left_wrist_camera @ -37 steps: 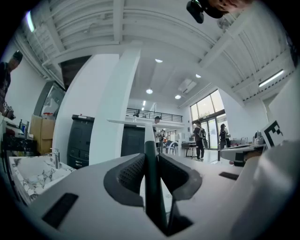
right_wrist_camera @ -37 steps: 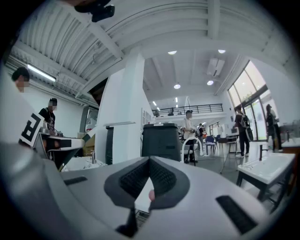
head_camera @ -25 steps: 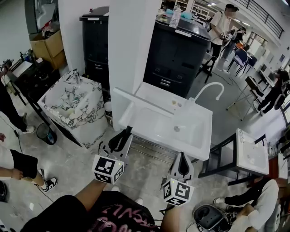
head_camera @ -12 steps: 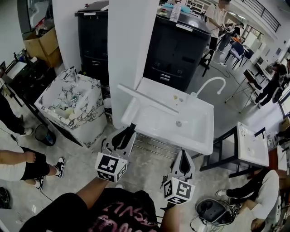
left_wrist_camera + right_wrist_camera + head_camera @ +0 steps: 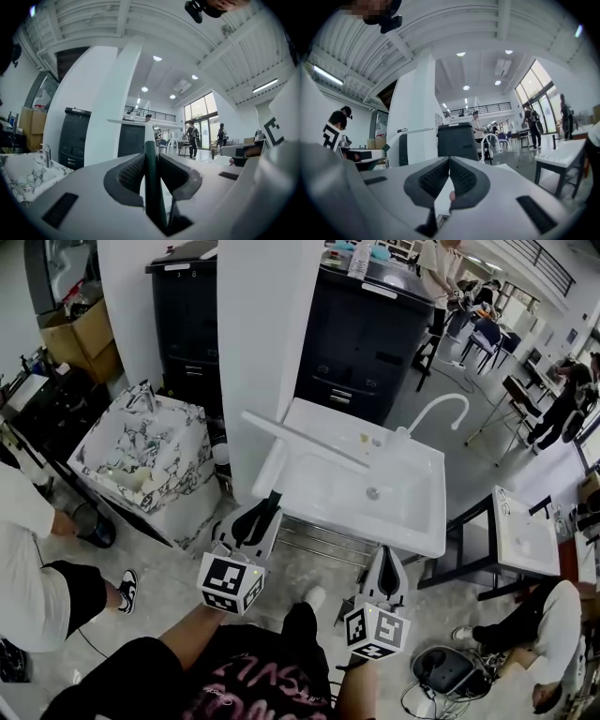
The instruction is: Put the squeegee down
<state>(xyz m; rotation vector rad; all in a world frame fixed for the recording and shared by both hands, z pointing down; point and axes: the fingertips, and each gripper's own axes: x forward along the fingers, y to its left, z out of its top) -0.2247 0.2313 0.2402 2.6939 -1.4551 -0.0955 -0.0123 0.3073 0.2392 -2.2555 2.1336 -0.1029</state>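
Note:
The squeegee is a long white blade (image 5: 305, 442) on a dark green handle (image 5: 273, 500). Its blade hangs slanted over the back left of the white sink (image 5: 427, 538). My left gripper (image 5: 264, 514) is shut on the handle, just in front of the sink's left front corner. In the left gripper view the handle (image 5: 151, 187) runs up between the jaws of my left gripper (image 5: 151, 161) to the blade (image 5: 140, 122). My right gripper (image 5: 387, 561) is shut and holds nothing, below the sink's front edge. The right gripper view shows my right gripper (image 5: 449, 161) with its pads pressed together.
A curved white faucet (image 5: 442, 413) stands at the sink's back right. A white pillar (image 5: 258, 343) and black cabinets (image 5: 375, 334) rise behind it. A marble-patterned basin (image 5: 141, 451) sits left, a small white basin (image 5: 520, 545) right. A person (image 5: 28, 559) stands at far left; another person (image 5: 553, 615) sits at lower right.
The sink has drawn a little nearer in the head view, and both grippers shifted slightly right. The left still holds the squeegee. The person at left has stepped further into view.

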